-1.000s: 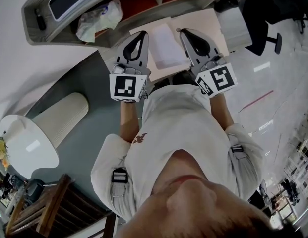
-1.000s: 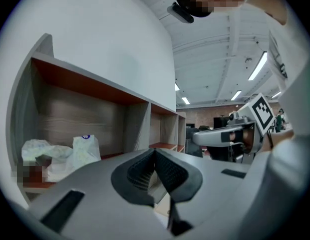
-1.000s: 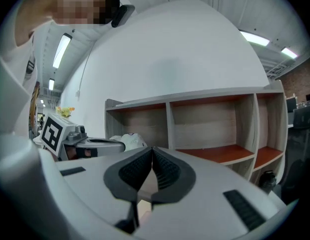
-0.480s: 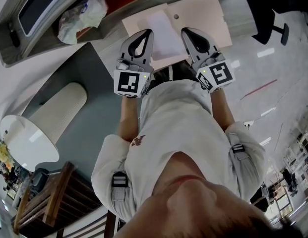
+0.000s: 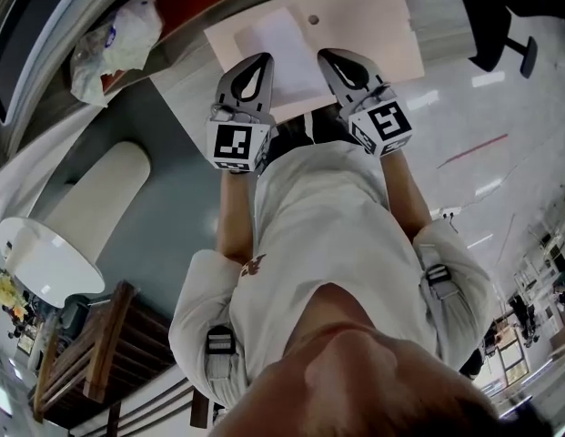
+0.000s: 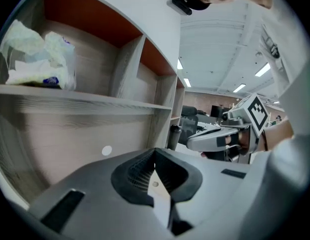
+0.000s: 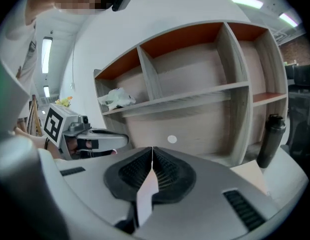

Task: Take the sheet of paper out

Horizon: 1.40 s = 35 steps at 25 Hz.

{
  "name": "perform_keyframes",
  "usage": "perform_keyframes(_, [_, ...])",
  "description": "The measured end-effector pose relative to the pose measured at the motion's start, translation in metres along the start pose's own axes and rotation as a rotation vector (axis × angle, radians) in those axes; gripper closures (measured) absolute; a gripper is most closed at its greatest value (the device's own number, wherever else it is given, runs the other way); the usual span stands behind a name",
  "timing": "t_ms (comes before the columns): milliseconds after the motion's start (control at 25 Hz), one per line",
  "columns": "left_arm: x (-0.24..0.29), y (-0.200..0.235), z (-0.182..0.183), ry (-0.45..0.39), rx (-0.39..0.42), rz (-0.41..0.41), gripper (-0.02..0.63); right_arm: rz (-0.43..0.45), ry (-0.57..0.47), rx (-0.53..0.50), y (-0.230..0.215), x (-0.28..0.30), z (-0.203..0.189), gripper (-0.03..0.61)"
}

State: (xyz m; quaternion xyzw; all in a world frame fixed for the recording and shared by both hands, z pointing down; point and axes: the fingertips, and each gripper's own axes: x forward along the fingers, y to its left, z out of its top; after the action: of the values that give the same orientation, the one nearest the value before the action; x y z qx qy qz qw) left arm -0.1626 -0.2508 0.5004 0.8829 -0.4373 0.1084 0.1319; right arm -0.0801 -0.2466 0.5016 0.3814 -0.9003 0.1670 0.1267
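A white sheet of paper [image 5: 280, 45] lies flat on the pale wooden desk [image 5: 373, 12] under the shelf unit. My left gripper [image 5: 262, 58] hovers over the sheet's left edge and my right gripper [image 5: 327, 55] over its right edge, both pointing at the shelves. Each has its jaws shut with nothing between them. In the left gripper view the left gripper [image 6: 155, 150] has closed tips, and the right gripper [image 6: 214, 137] shows beside it. Seen from the right gripper view, the right gripper [image 7: 153, 149] is closed too, with the left gripper [image 7: 97, 139] to its left.
A crumpled white plastic bag [image 5: 118, 36] sits in a shelf compartment [image 7: 189, 79]. A dark bottle [image 7: 268, 140] stands at the desk's right end. A black office chair [image 5: 500, 25] is at the right. A white round table [image 5: 45, 262] and a wooden chair [image 5: 91, 353] stand behind.
Both grippers have sunk toward the desk and now sit lower over the sheet's edges. Their jaws have stayed shut.
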Motion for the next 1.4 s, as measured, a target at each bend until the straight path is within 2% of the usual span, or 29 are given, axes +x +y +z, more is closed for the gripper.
perform_keyframes(440, [0.037,-0.01,-0.083,0.177,-0.041,-0.03,0.594,0.052,0.202,0.026,-0.013,0.026,-0.093,0.555])
perform_keyframes(800, [0.052,-0.018,-0.128,0.268,-0.072,-0.059,0.594,0.057,0.303,0.011,-0.017,0.039,-0.141,0.555])
perform_keyframes(1080, [0.064,-0.027,-0.153,0.323,-0.087,-0.092,0.594,0.052,0.377,-0.009,-0.029,0.053,-0.17,0.521])
perform_keyframes(1400, [0.072,-0.032,-0.164,0.388,-0.092,-0.109,0.594,0.065,0.473,-0.03,-0.033,0.071,-0.2,0.479])
